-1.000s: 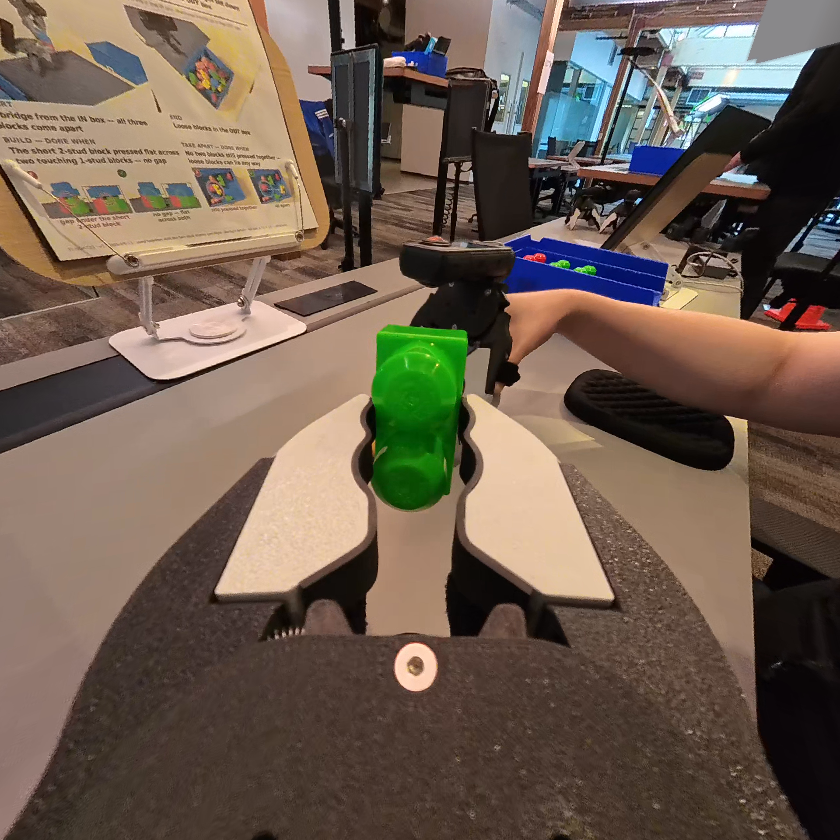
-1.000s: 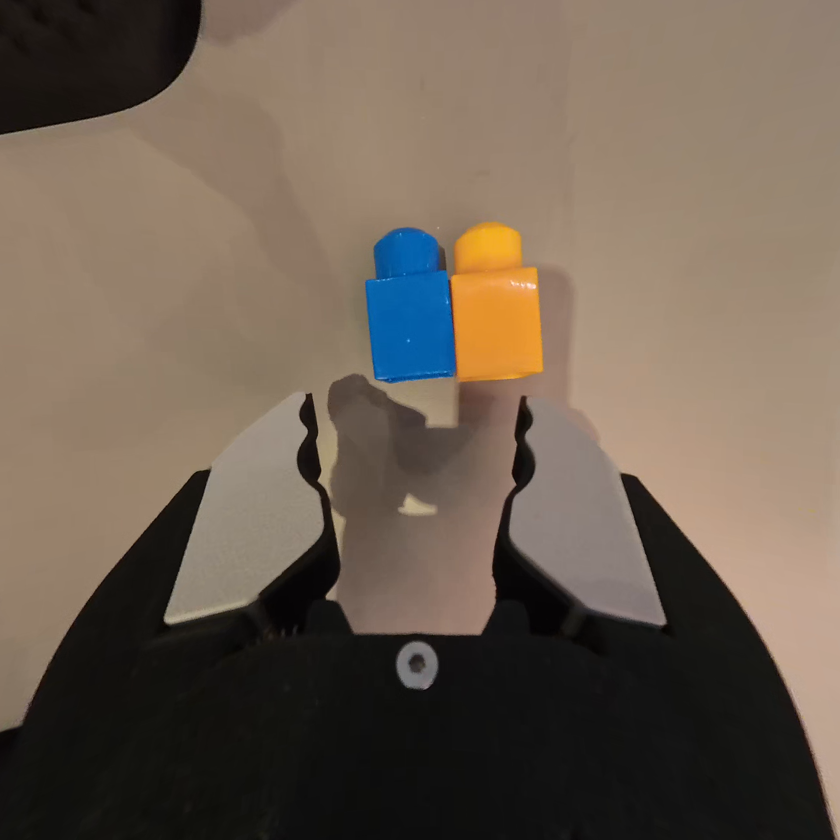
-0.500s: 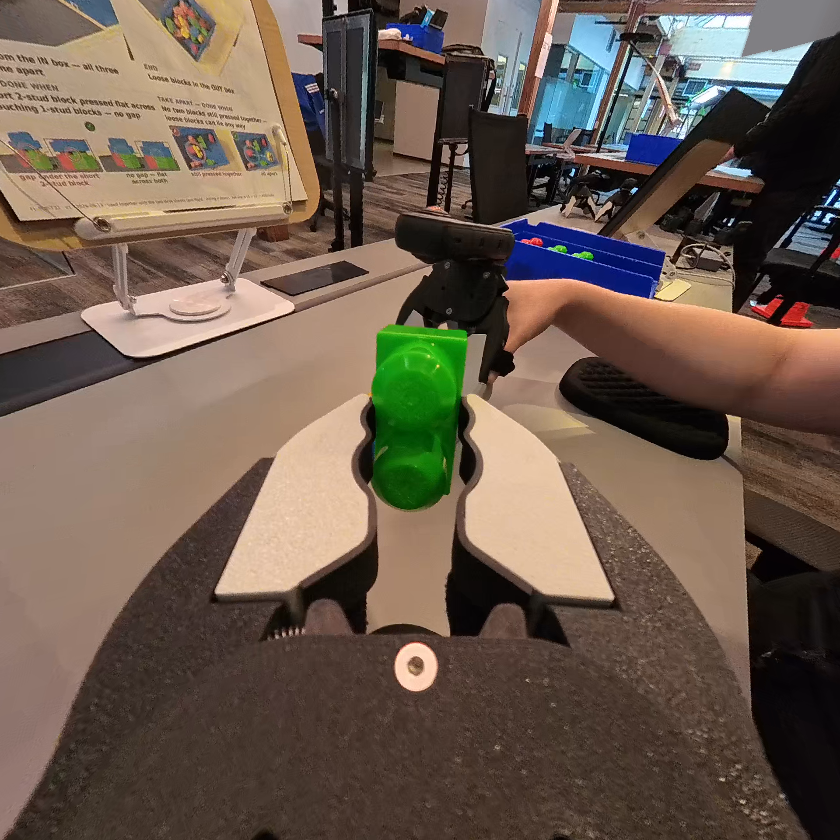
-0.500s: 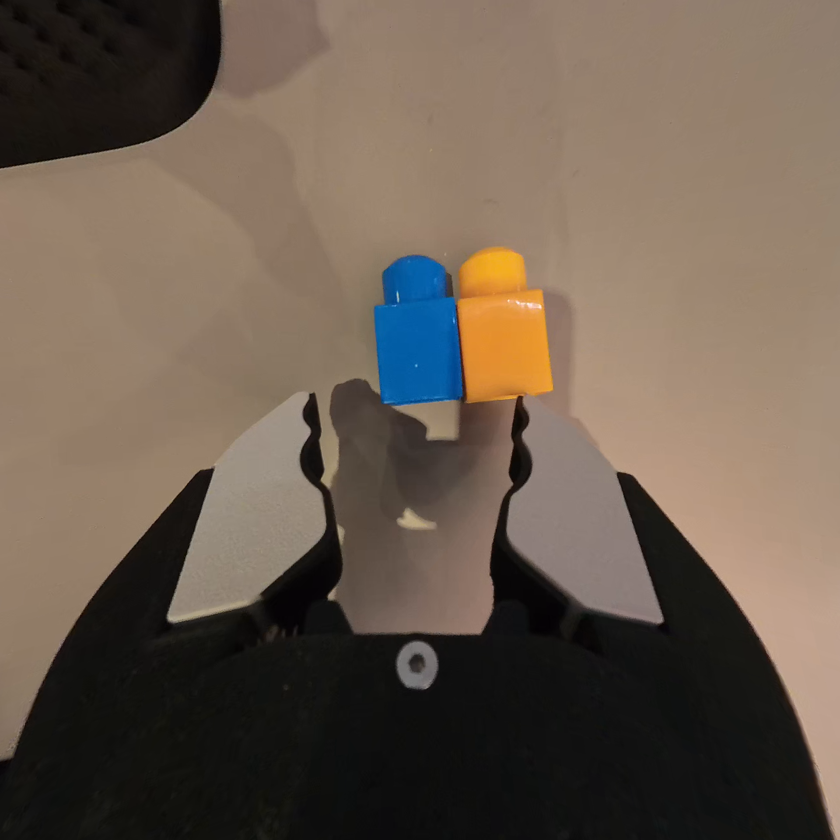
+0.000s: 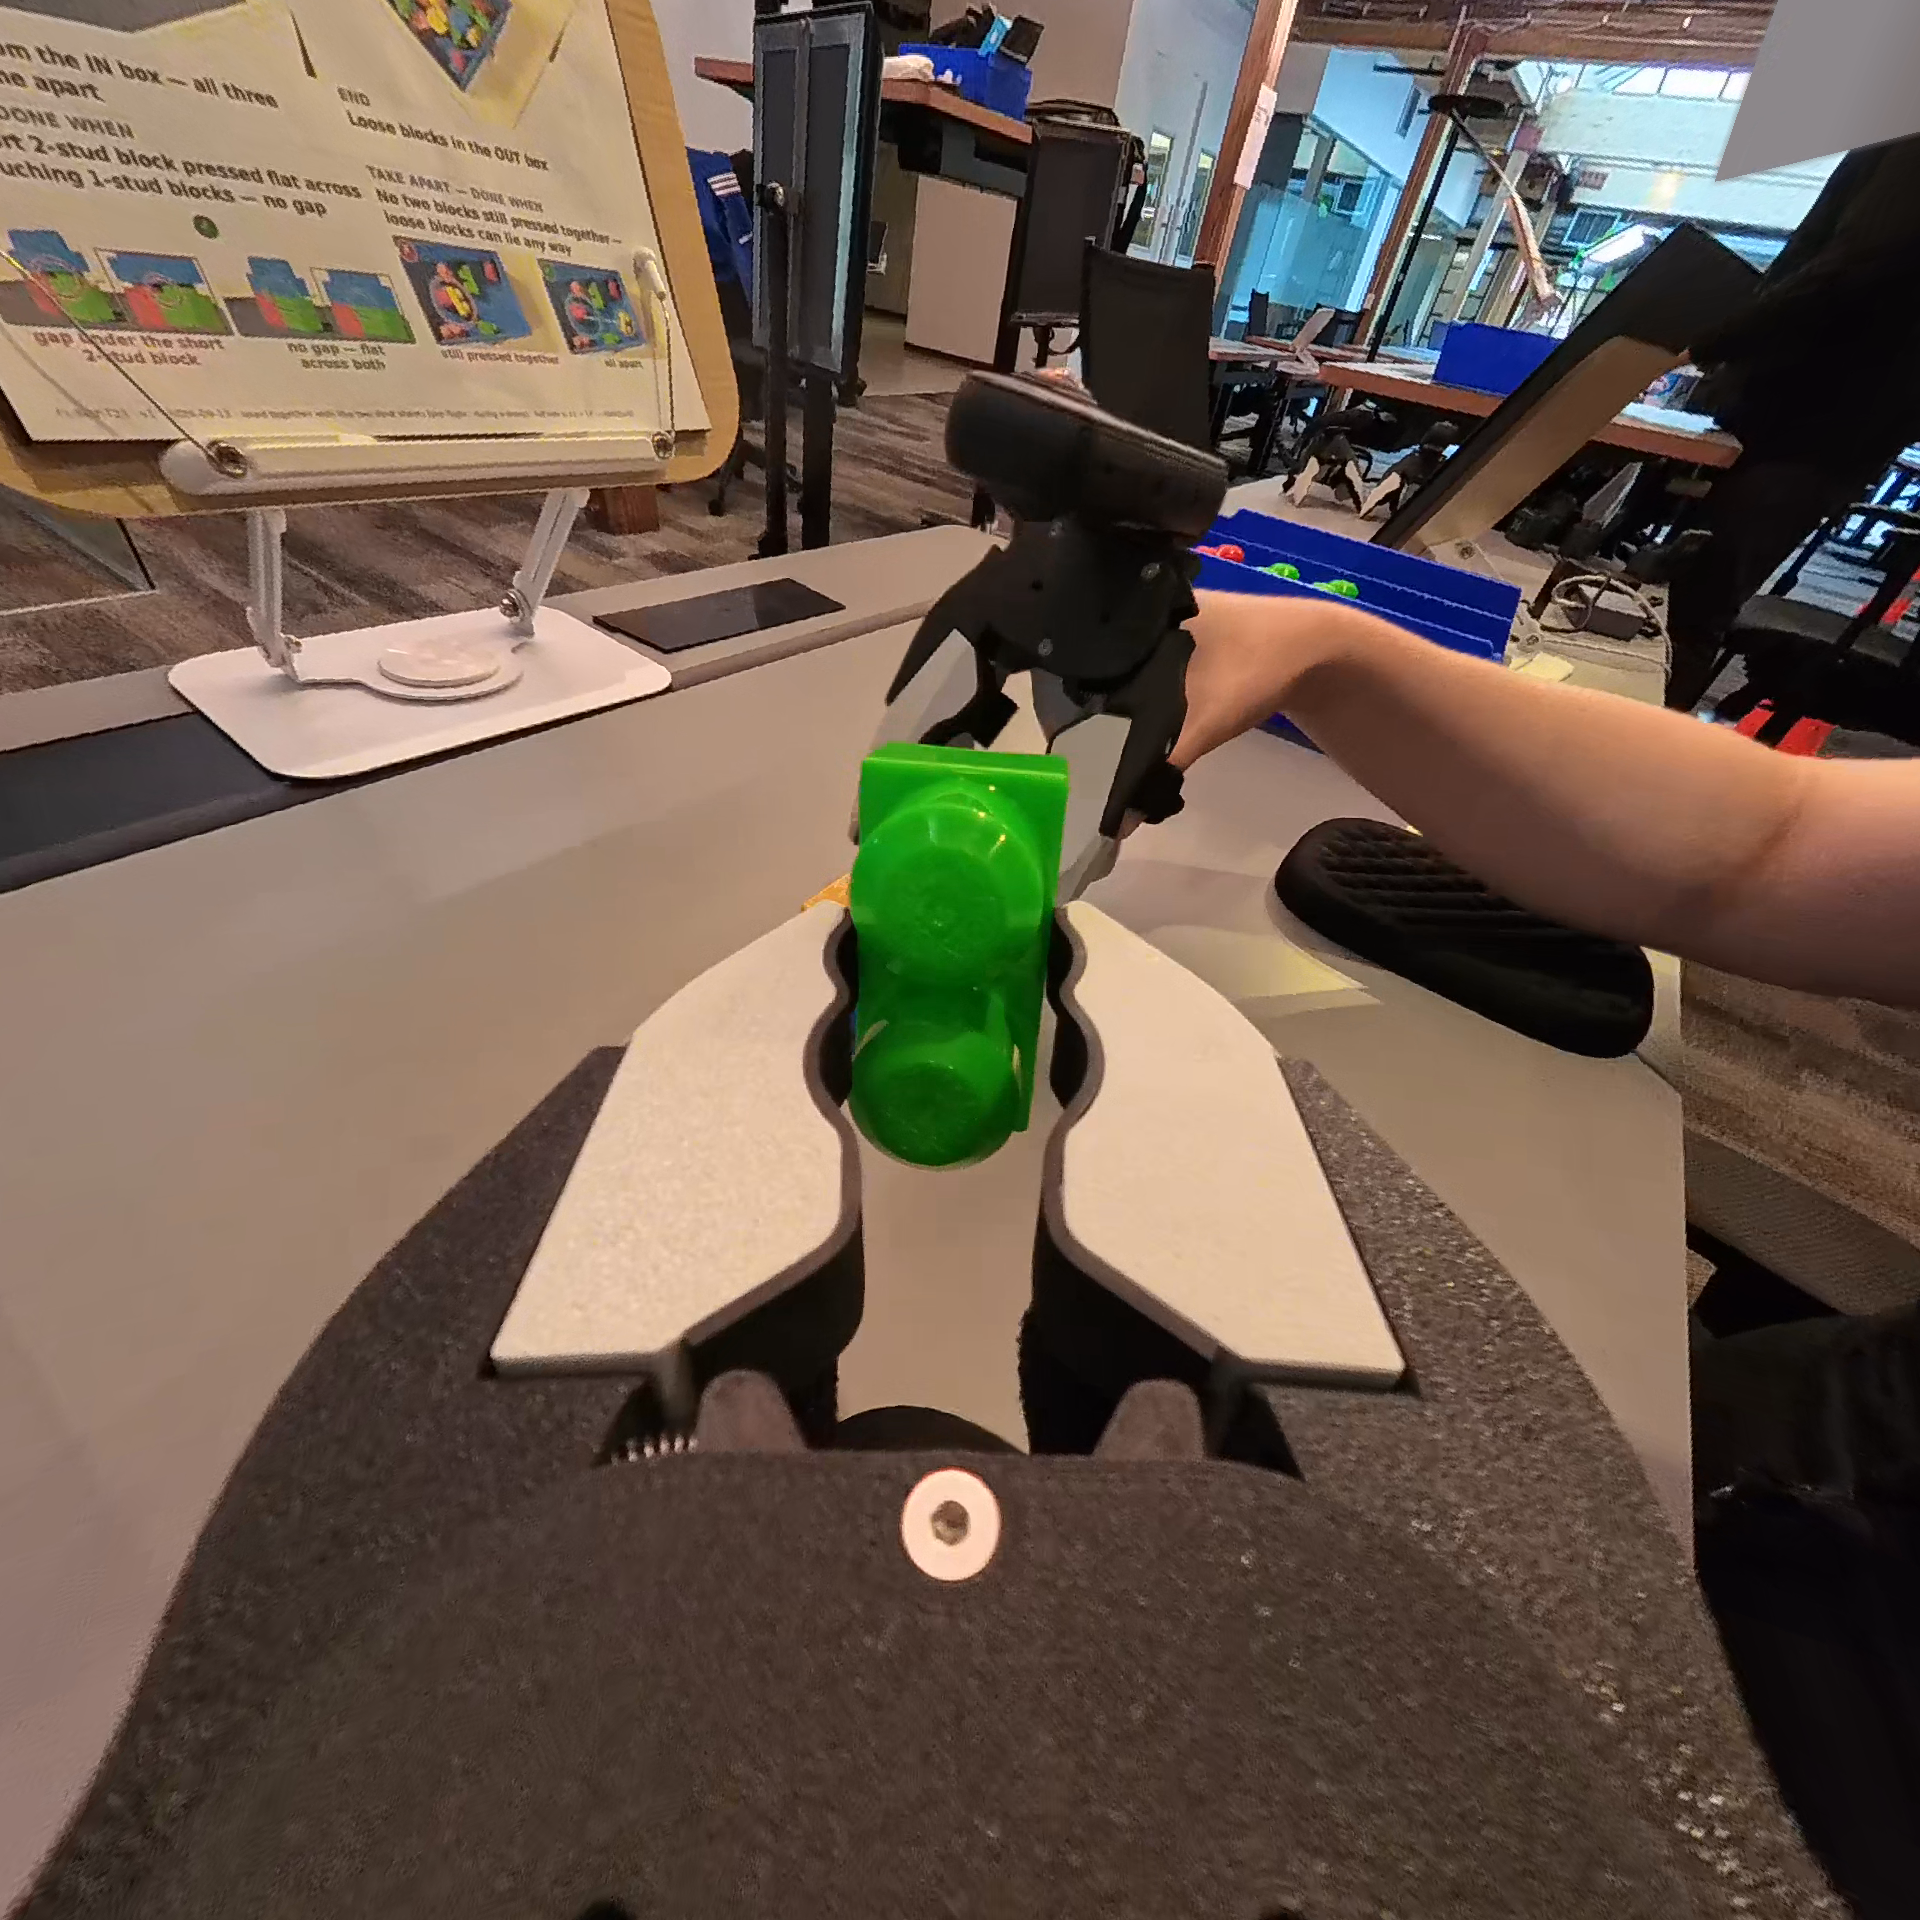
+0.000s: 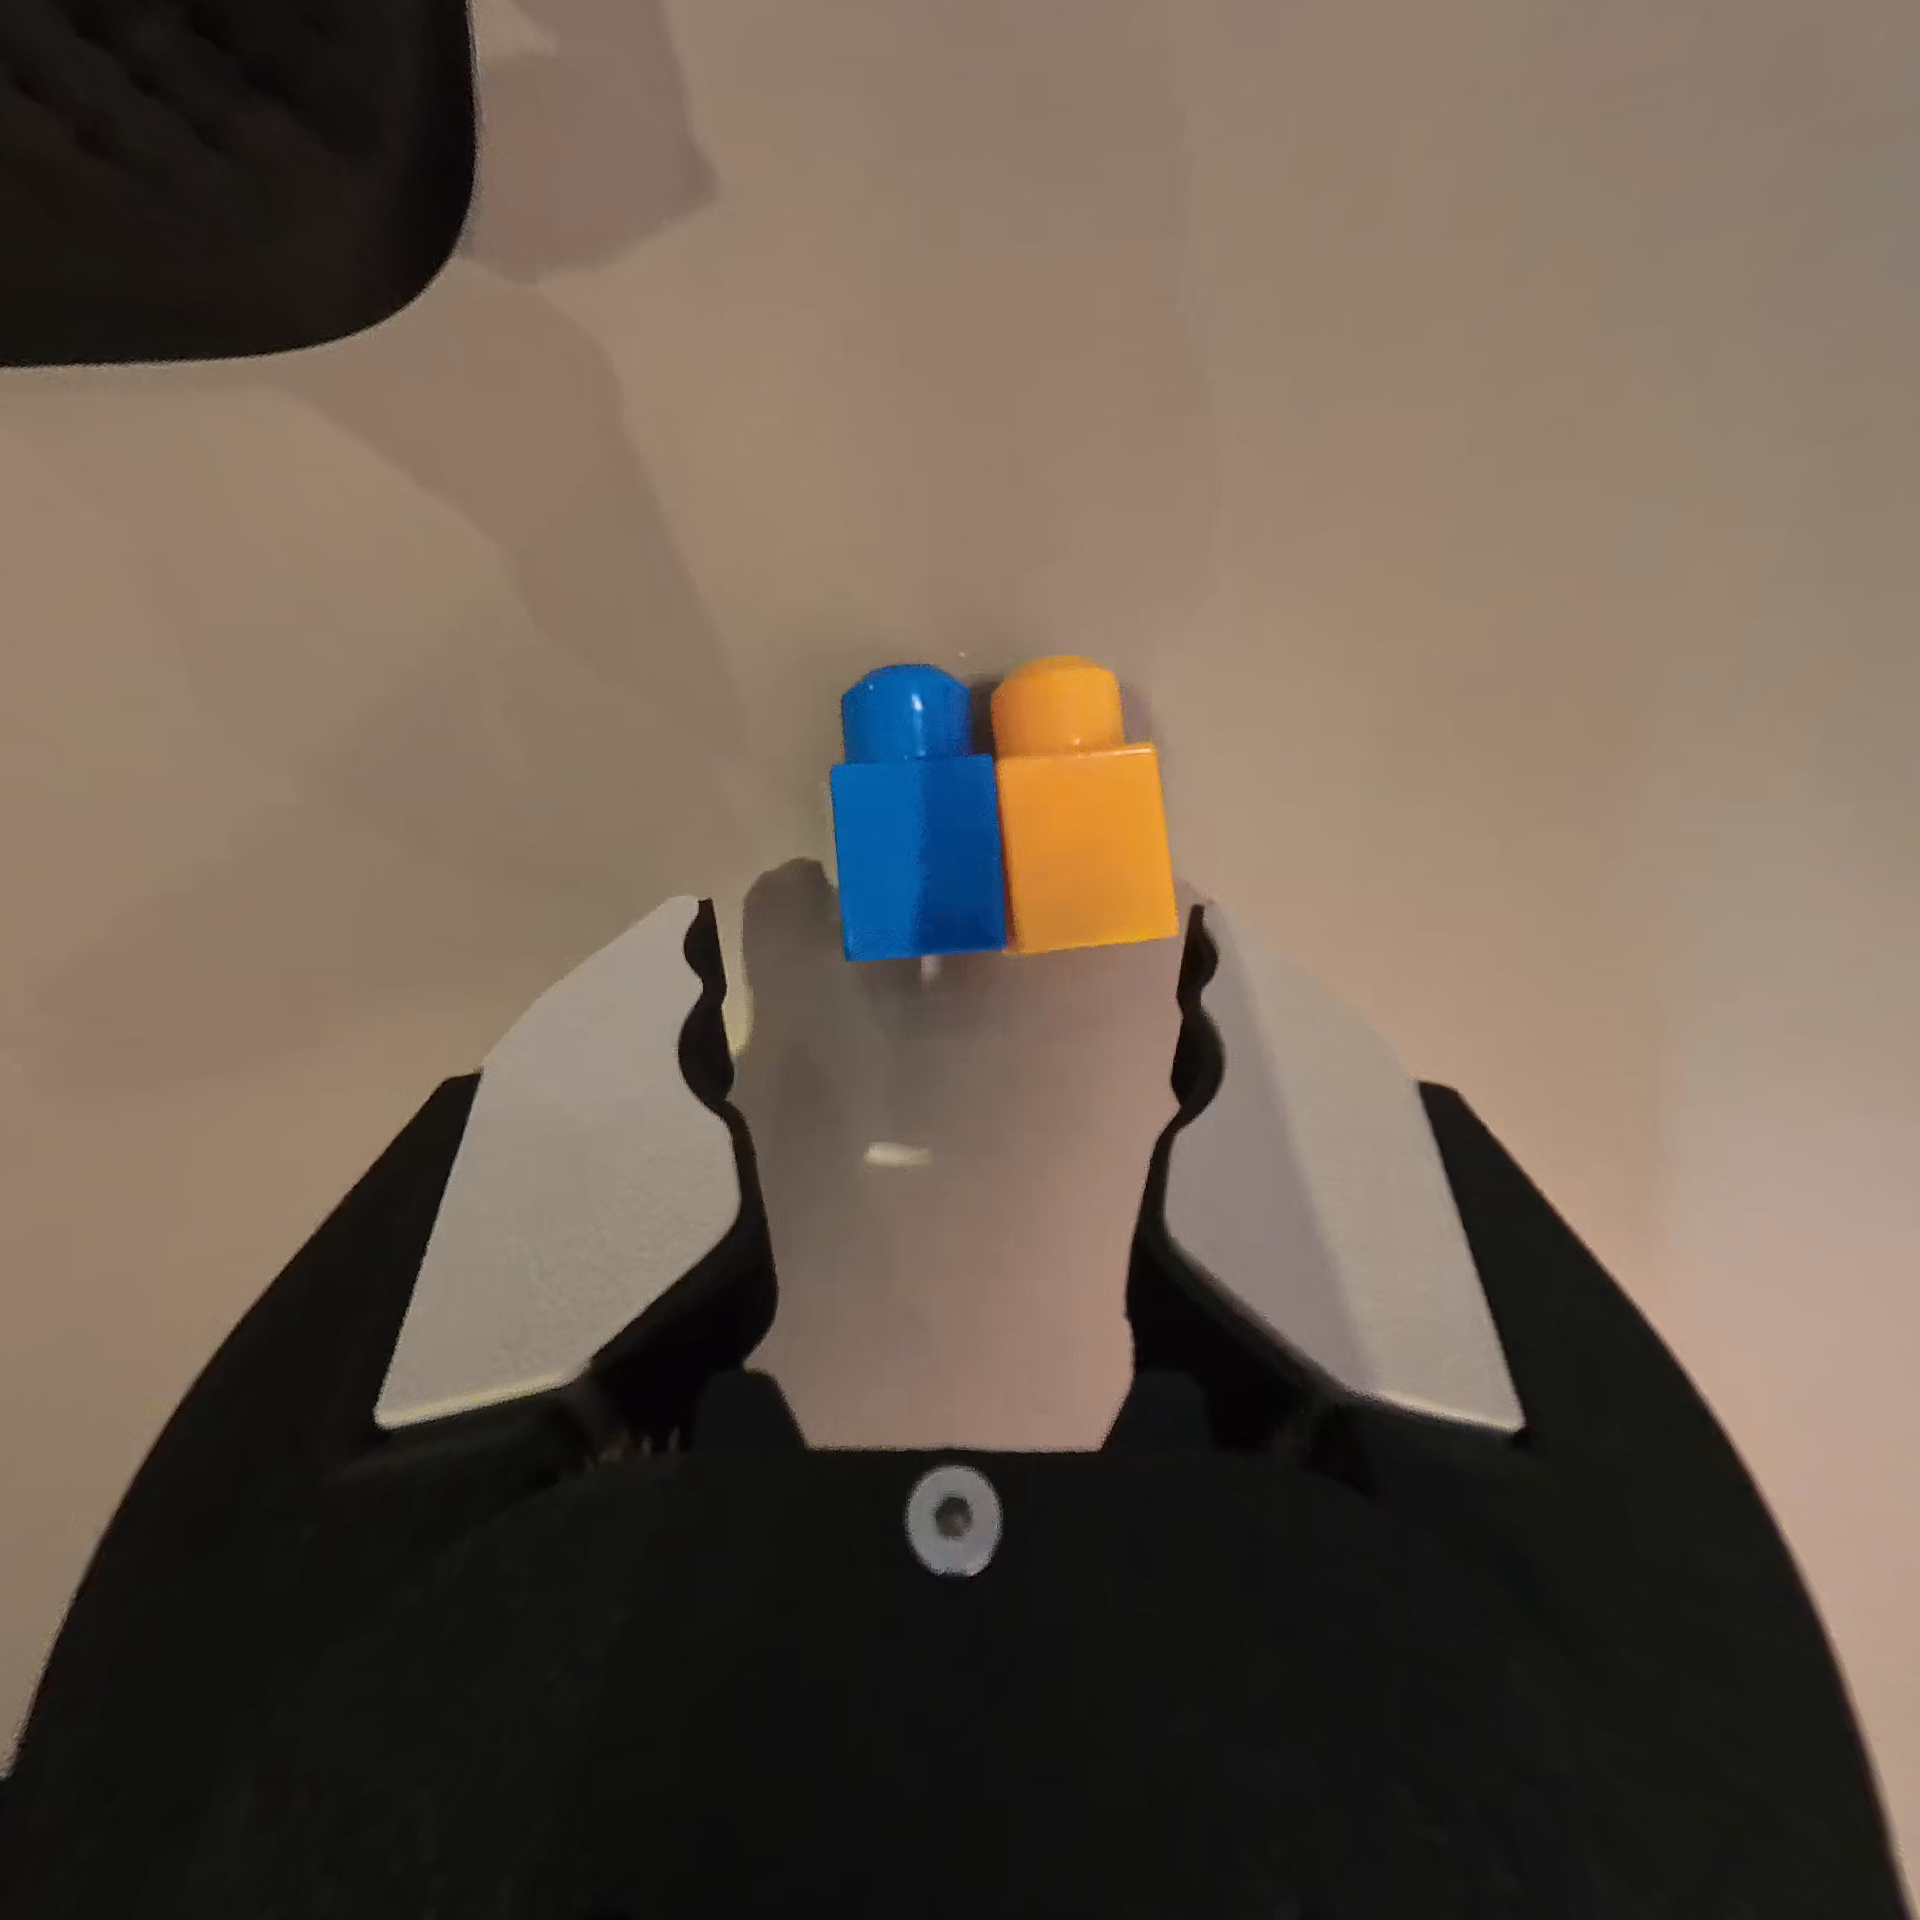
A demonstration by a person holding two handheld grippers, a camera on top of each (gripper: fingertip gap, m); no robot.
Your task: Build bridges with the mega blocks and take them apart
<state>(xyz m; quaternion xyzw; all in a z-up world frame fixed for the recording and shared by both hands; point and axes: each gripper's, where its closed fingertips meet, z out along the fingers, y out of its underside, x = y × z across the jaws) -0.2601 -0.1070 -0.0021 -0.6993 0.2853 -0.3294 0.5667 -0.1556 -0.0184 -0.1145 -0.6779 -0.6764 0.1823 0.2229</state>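
My left gripper is shut on a green two-stud block, held above the grey table with its studs facing the camera. My right gripper is open and points down at the table. A blue one-stud block and an orange one-stud block stand side by side, touching, just beyond its fingertips. In the left wrist view the right gripper hangs just behind the green block, and a sliver of the orange block shows beside it.
A black mesh pad lies on the table to the right and shows in the right wrist view. A blue bin with loose blocks stands at the back right. An instruction board on a white stand is at the back left.
My left gripper with the green block has moved closer to the right gripper. My right gripper has come closer to the blue and orange blocks, which now sit near its fingertips.
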